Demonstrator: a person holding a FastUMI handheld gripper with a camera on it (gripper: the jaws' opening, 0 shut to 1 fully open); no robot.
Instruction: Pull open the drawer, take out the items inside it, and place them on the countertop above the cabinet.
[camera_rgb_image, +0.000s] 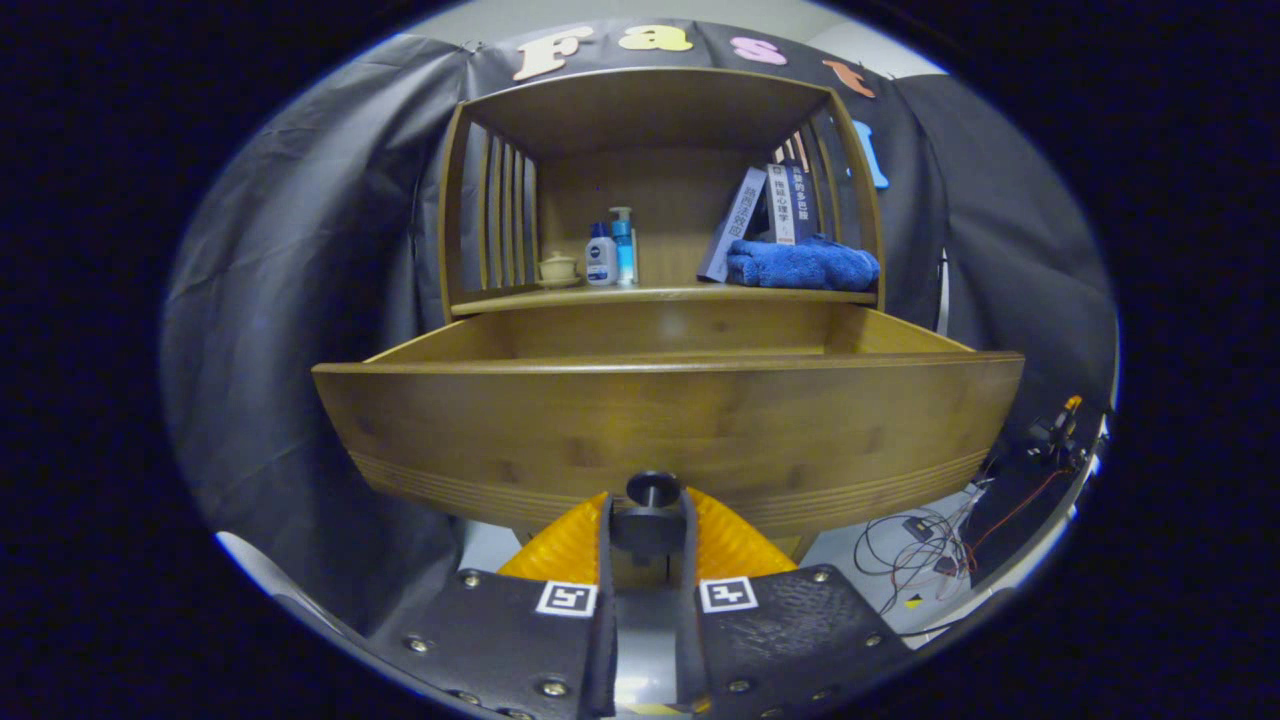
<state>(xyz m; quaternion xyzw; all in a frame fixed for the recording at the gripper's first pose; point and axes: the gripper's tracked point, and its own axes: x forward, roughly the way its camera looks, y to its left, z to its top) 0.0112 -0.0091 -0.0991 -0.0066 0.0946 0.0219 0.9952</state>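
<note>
Step 1 of 3 done: drawer (668, 420) stands pulled out below the shelf (660, 295) | gripper (648, 520) pinches the drawer knob (652, 490), both fingers pressing | drawer contents hidden behind front panel | taking out and placing not yet done

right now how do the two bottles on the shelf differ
The white bottle is short and squat with a dark cap; the blue bottle beside it is taller, slimmer and has a pump top. Both stand upright, close together, left of the books. The hand-held gripper is shut on the drawer knob.
</note>
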